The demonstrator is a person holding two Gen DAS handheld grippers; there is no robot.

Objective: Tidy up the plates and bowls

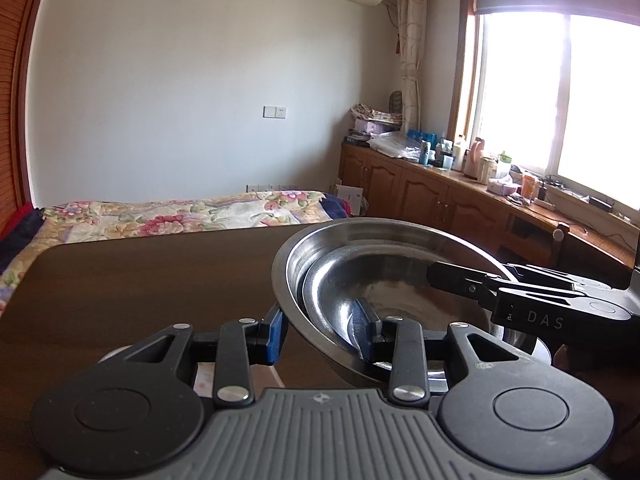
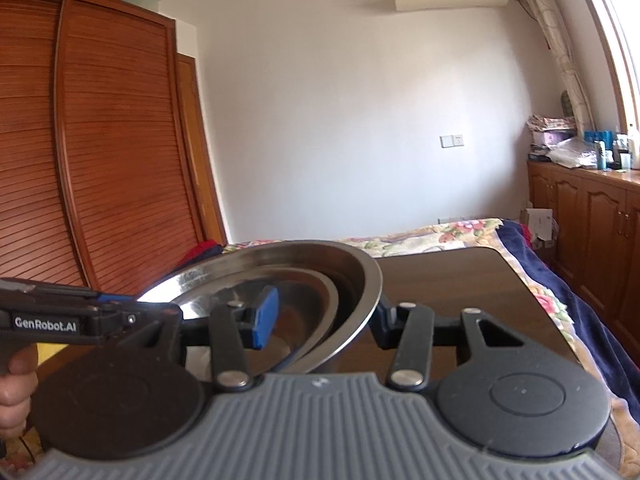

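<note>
**Now: both grippers straddling the rim of nested steel bowls**

Basically two stainless pieces stacked: a smaller bowl (image 1: 360, 280) nested inside a larger steel bowl (image 1: 292, 276), tilted, over the right part of the dark wooden table (image 1: 140, 288). Can't tell if the base touches the tabletop or is lifted clear.

Left gripper (image 1: 324, 330) straddles the near rim: one blue pad outside the wall, the other inside the bowl. Jaws fairly wide, pads don't look pressed on the metal, so spread, not pinching. Right gripper (image 2: 324, 318) does the same on the opposite rim, blue pad (image 2: 264, 316) inside, far finger mostly hidden behind the outer wall. Whether it clamps the rim, cannot tell.

Handling, my judgement: thin steel, light, stiff, not fragile, but slick and polished. Rubber pads should grip, though a curved wall tends to squirt out of a shallow pinch. Best hold is the rolled rim, pads one inside and one outside, seated deep. Inner bowl sits loose and may slide or rattle if the stack tips further. Keep it level when moving.
</note>
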